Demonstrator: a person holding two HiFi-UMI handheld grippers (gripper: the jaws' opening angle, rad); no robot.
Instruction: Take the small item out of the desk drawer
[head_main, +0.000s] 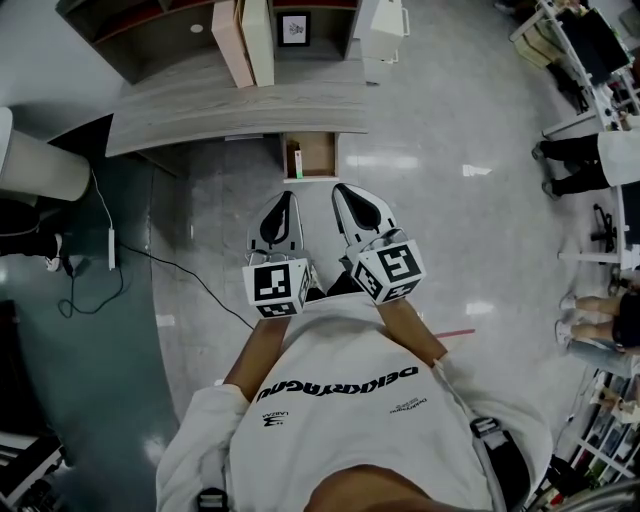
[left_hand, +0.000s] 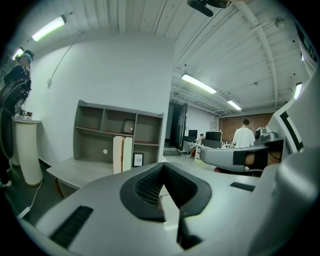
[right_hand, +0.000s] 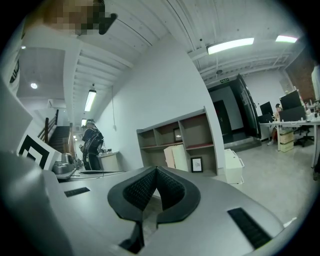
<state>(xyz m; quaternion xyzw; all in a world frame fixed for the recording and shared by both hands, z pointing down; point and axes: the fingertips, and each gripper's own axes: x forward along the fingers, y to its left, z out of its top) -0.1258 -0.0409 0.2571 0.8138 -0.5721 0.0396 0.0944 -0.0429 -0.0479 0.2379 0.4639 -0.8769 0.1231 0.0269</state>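
The person wears a white sweatshirt (head_main: 350, 395) (black lettering (head_main: 340, 382)); grey hand-held grippers (head_main: 287, 200) (head_main: 342, 191) carry marker cubes (head_main: 280, 287) (head_main: 388, 271).

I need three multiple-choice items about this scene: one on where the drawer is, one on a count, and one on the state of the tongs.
1. Where is the drawer?
A. under the front edge of the desk
B. beside a sink
C. on a chair

2. How many folders stand on the desk?
A. one
B. two
C. five

3. How are the left tongs and right tongs?
A. both shut, empty
B. both wide open
C. one holds a cup

Answers:
1 A: the head view shows the drawer sticking out below the desk edge.
2 B: a pinkish and a white folder stand side by side.
3 A: each gripper view shows the pads together with nothing between them.
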